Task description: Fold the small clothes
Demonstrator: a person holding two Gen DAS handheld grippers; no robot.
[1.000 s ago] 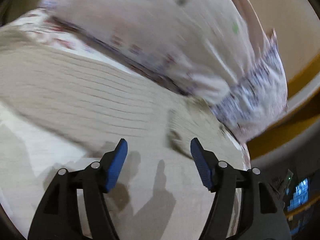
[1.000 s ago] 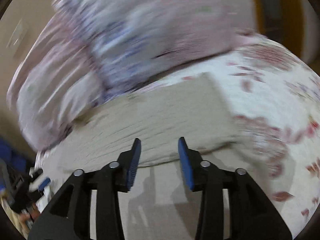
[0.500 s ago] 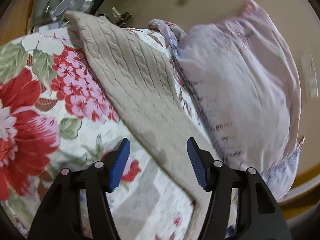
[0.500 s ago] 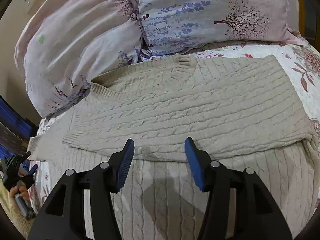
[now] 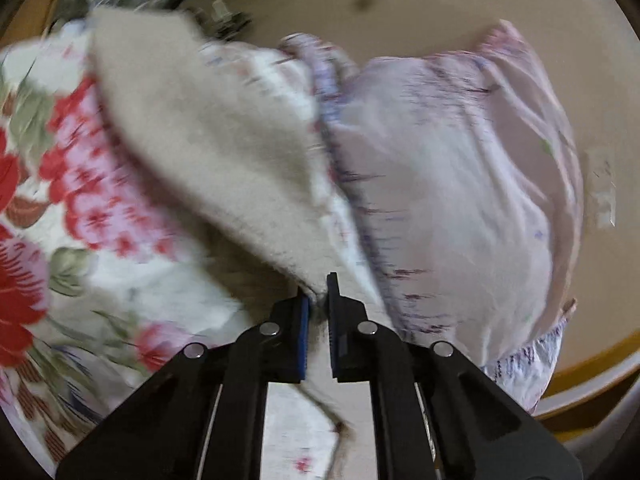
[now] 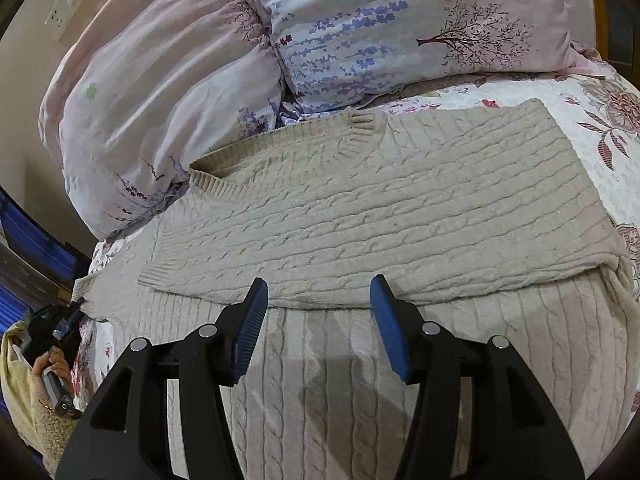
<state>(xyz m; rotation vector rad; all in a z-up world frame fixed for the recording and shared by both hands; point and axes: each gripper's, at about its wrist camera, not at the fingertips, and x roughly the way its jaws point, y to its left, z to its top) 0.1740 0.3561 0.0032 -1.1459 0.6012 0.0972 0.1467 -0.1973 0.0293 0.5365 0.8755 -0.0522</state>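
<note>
A beige cable-knit sweater (image 6: pixel 380 208) lies flat on a floral bedsheet (image 6: pixel 592 96), one sleeve folded across its chest. My right gripper (image 6: pixel 316 316) is open and empty, hovering just above the sweater's body below the folded sleeve. In the left wrist view my left gripper (image 5: pixel 318 300) is shut on the edge of the sweater's other sleeve (image 5: pixel 208 152) and lifts it off the red-flowered sheet (image 5: pixel 80 208). The left view is blurred by motion. The left gripper also shows at the far left of the right wrist view (image 6: pixel 52 340).
Two lavender-print pillows (image 6: pixel 360 32) lie along the head of the bed, close behind the sweater's collar; one also fills the right side of the left wrist view (image 5: pixel 460 184). A beige wall (image 5: pixel 400 0) stands behind. The bed's left edge (image 6: pixel 92 272) drops off beside the sleeve.
My left gripper has closed on the sleeve edge and raised it. My right gripper has opened wider and barely moved over the sweater.
</note>
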